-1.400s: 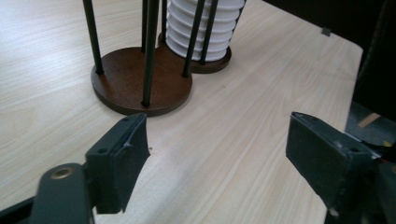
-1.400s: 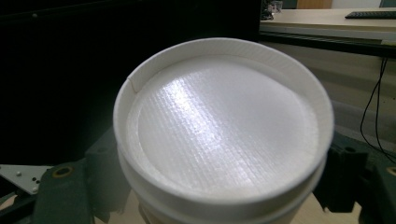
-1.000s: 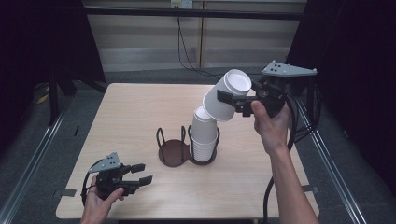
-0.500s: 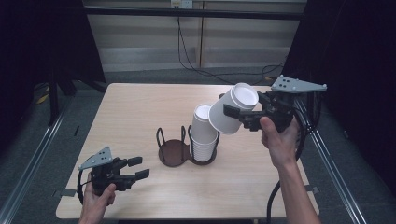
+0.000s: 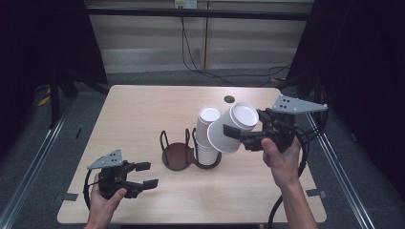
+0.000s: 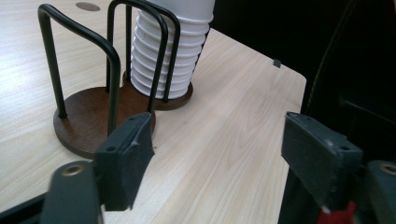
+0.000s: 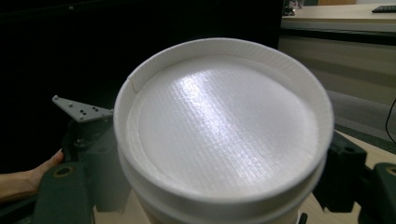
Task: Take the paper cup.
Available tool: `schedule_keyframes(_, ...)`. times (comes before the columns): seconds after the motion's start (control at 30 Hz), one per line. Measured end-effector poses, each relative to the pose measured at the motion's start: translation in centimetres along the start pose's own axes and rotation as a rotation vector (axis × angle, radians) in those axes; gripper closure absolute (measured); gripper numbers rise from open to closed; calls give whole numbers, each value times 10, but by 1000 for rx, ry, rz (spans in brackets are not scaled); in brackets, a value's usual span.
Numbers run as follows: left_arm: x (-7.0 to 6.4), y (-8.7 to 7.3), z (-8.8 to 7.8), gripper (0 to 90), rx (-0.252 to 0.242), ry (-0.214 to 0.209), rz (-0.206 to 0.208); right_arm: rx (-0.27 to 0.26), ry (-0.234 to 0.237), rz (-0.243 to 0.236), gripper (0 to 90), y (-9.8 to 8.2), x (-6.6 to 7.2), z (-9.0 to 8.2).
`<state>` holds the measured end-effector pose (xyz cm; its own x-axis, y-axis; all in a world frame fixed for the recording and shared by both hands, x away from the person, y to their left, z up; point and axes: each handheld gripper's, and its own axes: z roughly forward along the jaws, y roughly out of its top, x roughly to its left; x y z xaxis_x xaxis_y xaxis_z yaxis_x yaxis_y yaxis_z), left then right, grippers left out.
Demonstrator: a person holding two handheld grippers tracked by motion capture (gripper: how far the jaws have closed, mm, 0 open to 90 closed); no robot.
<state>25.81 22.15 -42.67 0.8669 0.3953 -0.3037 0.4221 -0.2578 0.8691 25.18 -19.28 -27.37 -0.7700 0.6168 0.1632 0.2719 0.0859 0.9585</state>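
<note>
**Claws apart: left one low and empty, right one holding a cup aloft**

Left claw (image 5: 145,174) sits low at the near-left corner of the surface (image 5: 143,109), held in the person's left hand (image 5: 102,202), which comes in from the bottom edge with the fingers wrapped round the body. Its 2 jaws stand wide apart with nothing between them and point rightward, toward the holder. In the left gripper view the jaws frame bare wood, with the wire cup holder (image 6: 88,119) just beyond the left jaw.

At mid-surface, the holder (image 5: 177,155) has 2 round dark bases side by side, each ringed by black wire loops. Its left bay is bare; its right bay carries a tall stack of white paper cups (image 5: 206,138), standing upright.

Further right, the right claw (image 5: 235,135) is raised above the surface, its jaws pointing left and clamped on the sides of 1 white cup (image 5: 231,128). That cup lies tilted, its flat bottom facing up and right toward the claw's body, its side just beside the top of the stack. The right hand (image 5: 282,160) grips from below, forearm rising from the bottom edge. In the right gripper view the cup's recessed bottom (image 7: 219,121) faces the camera between the 2 jaws.
</note>
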Motion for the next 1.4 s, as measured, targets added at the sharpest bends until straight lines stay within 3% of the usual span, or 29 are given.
schedule_keyframes(0.33, -8, 11, 6, 226, -29, 9, 87, 33, 7, 9, 217, -19, 4, -5)
schedule_keyframes(0.43, -11, 20, 11, 209, -48, -28, 114, 34, 7, 13, 217, -26, 4, -5)
schedule_keyframes(0.57, -17, 30, 19, 214, -62, -40, 145, 49, 27, 7, 217, -37, 4, -1)
schedule_keyframes(0.8, -28, 29, 35, 200, -82, -104, 145, 82, 70, 14, 219, -53, 8, 9)
schedule_keyframes(0.87, -32, 28, 38, 192, -70, -101, 165, 89, 88, 21, 220, -59, 8, 13)
schedule_keyframes(1.1, -35, 27, 41, 161, -64, -127, 160, 131, 153, 20, 221, -72, 14, 31)
schedule_keyframes(1.17, -38, 26, 40, 162, -69, -110, 182, 144, 164, 20, 221, -74, 16, 36)
schedule_keyframes(1.3, -40, 25, 43, 181, -75, -145, 206, 164, 193, 21, 222, -81, 19, 46)
schedule_keyframes(1.33, -42, 24, 45, 207, -73, -140, 207, 172, 199, 23, 222, -83, 19, 49)
schedule_keyframes(1.4, -43, 24, 46, 176, -77, -141, 204, 174, 212, 30, 223, -86, 20, 54)
